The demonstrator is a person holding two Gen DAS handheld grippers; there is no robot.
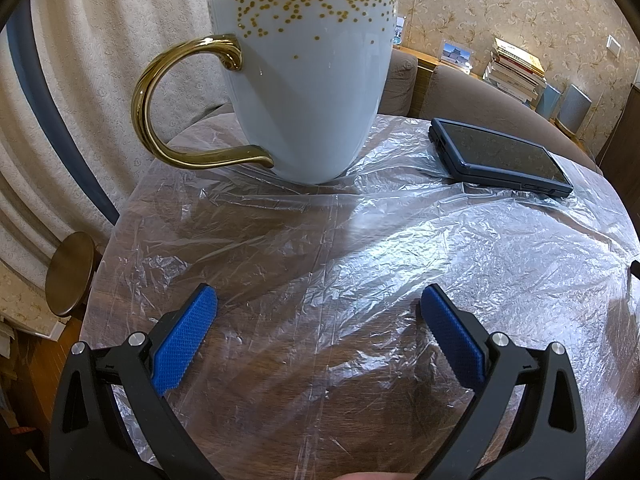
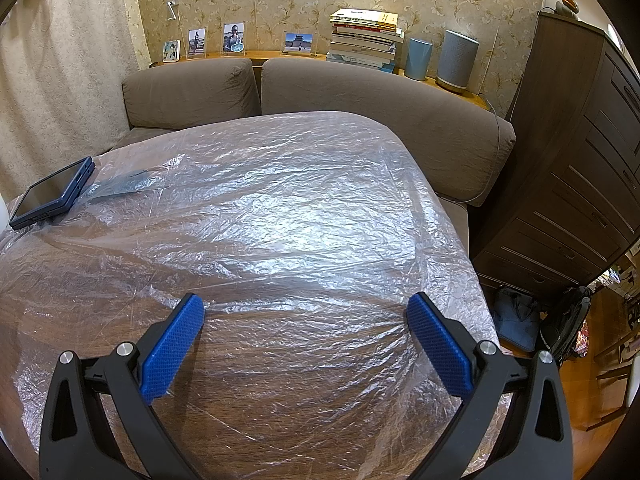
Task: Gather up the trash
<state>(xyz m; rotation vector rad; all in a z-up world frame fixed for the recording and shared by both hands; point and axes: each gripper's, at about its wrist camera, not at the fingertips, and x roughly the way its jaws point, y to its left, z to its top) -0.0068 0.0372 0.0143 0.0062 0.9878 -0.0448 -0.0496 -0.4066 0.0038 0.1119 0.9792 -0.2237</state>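
Your left tool [image 1: 318,300] and right tool [image 2: 306,310] both hang spread wide, gripping nothing, over the crinkled plastic sheet [image 2: 280,200] (the likely trash) covering the counter [image 2: 280,400], beside a mug [image 1: 304,80] and phone [image 1: 504,156].

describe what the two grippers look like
Both look alike. The left gripper and right gripper each have two black plastic arms with triangular cut-outs and silver round bolts. Their fingers carry blue textured rectangular pads. No cables, markings or sleeves show.
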